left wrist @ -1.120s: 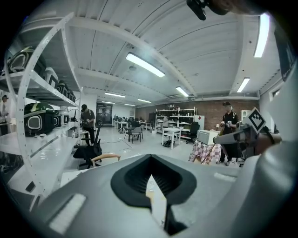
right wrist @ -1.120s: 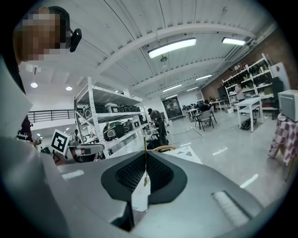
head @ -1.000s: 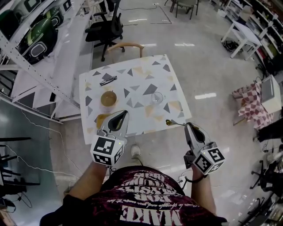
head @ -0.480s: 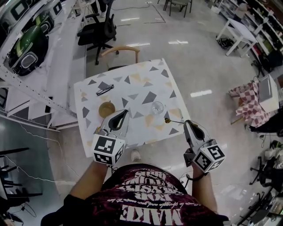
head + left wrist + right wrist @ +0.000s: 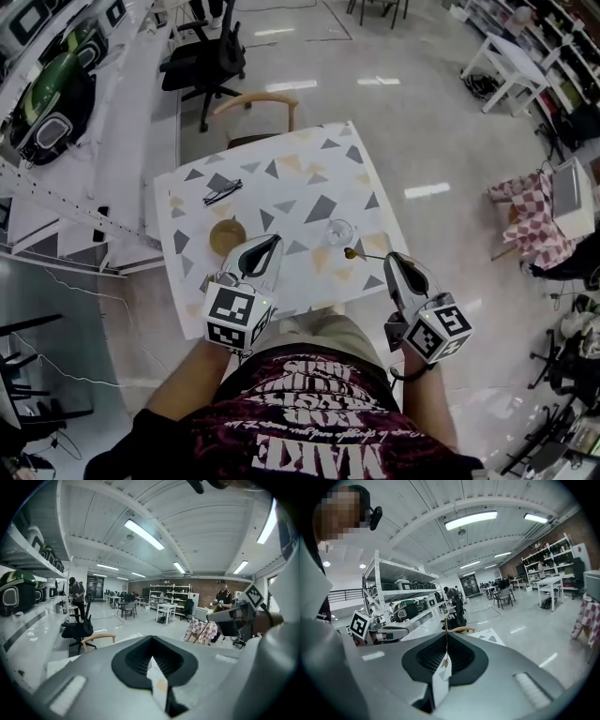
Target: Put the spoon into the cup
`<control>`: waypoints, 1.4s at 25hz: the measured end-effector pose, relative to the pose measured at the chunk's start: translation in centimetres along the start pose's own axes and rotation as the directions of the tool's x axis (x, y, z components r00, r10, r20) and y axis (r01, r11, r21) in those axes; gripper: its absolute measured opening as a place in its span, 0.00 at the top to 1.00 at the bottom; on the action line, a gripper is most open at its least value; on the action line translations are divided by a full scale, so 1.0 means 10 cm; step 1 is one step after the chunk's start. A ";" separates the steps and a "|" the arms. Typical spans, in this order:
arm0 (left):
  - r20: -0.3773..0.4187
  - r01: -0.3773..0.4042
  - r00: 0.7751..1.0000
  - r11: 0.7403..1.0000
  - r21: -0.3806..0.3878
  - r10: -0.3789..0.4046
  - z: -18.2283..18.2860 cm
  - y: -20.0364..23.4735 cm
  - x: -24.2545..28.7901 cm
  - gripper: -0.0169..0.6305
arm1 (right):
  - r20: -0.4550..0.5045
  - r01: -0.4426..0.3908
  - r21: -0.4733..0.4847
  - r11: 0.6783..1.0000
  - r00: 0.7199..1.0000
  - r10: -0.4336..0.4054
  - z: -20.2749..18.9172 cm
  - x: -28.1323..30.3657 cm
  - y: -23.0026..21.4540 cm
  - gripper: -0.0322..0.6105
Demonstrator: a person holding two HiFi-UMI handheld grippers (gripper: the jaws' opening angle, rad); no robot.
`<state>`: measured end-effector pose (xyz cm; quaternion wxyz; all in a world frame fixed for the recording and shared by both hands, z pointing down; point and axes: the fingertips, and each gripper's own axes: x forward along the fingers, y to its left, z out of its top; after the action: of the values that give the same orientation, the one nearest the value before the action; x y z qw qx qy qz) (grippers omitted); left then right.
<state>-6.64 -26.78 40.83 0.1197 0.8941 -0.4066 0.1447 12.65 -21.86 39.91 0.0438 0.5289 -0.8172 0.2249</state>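
Two grippers reach out over the near side of a table (image 5: pixel 300 169) that has a white cloth with grey and tan triangles on it. A clear glass cup (image 5: pixel 338 232) stands on this cloth, close to the near edge.

The right gripper (image 5: pixel 389 261) is just to the right of the cup and a little nearer to the person. Its jaws are pressed together on the thin handle of a spoon (image 5: pixel 361 254). The spoon sticks out from the jaws toward the cup. Its small round end is just beside the cup, on the near right side, and is not in the cup. In the right gripper view, the handle stands up as a thin line (image 5: pixel 446 637) from the closed tips of the right gripper (image 5: pixel 445 660).

The left gripper (image 5: pixel 272 242) is to the left of the cup, a bit apart from it. In the left gripper view its jaws (image 5: pixel 154 667) are pressed together with nothing between them.

A brown bowl (image 5: pixel 228 236) sits on the cloth further left of the cup, past the left gripper. A pair of dark glasses (image 5: pixel 223 190) lies left of the cup too, but further back. A wooden chair (image 5: pixel 255 103) stands behind the cup, past the far edge of the table.
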 end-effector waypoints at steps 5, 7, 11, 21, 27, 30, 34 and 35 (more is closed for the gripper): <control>-0.023 -0.032 0.999 0.999 -0.011 0.032 -0.06 0.08 0.06 0.97 | -0.038 -0.022 0.013 1.000 0.999 0.023 -0.09 0.24 -0.14 0.90; -0.030 -0.053 0.998 0.998 -0.016 0.052 -0.06 0.12 0.11 0.97 | -0.059 -0.043 0.019 0.999 0.997 0.044 -0.14 0.34 -0.19 0.90; -0.029 -0.082 0.996 0.996 -0.036 0.081 -0.01 0.17 0.24 0.97 | -0.101 -0.081 0.017 0.997 0.991 0.082 -0.17 0.57 -0.33 0.90; -0.087 -0.135 0.988 0.989 -0.067 0.129 -0.09 0.26 0.63 0.97 | -0.200 -0.130 0.041 0.991 0.970 0.136 -0.35 1.04 -0.74 0.90; -0.134 -0.154 0.981 0.984 -0.086 0.142 -0.25 0.31 0.86 0.97 | -0.250 -0.142 0.062 0.988 0.956 0.153 -0.52 1.28 -0.95 0.90; -0.163 -0.161 0.976 0.983 -0.092 0.145 -0.37 0.32 0.97 0.97 | -0.281 -0.144 0.063 0.988 0.947 0.156 -0.65 1.38 -1.04 0.90; -0.192 -0.169 0.970 0.981 -0.100 0.147 -0.49 0.34 1.09 0.97 | -0.326 -0.144 0.079 0.986 0.932 0.162 -0.85 1.48 -1.14 0.90; -0.198 -0.171 0.969 0.980 -0.102 0.148 -0.51 0.34 1.12 0.97 | -0.337 -0.144 0.080 0.986 0.927 0.163 -0.90 1.50 -1.16 0.90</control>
<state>-3.04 -35.06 49.93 0.1985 0.8320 -0.4719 0.2138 14.87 -34.80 56.33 0.1530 0.4172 -0.8296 0.3381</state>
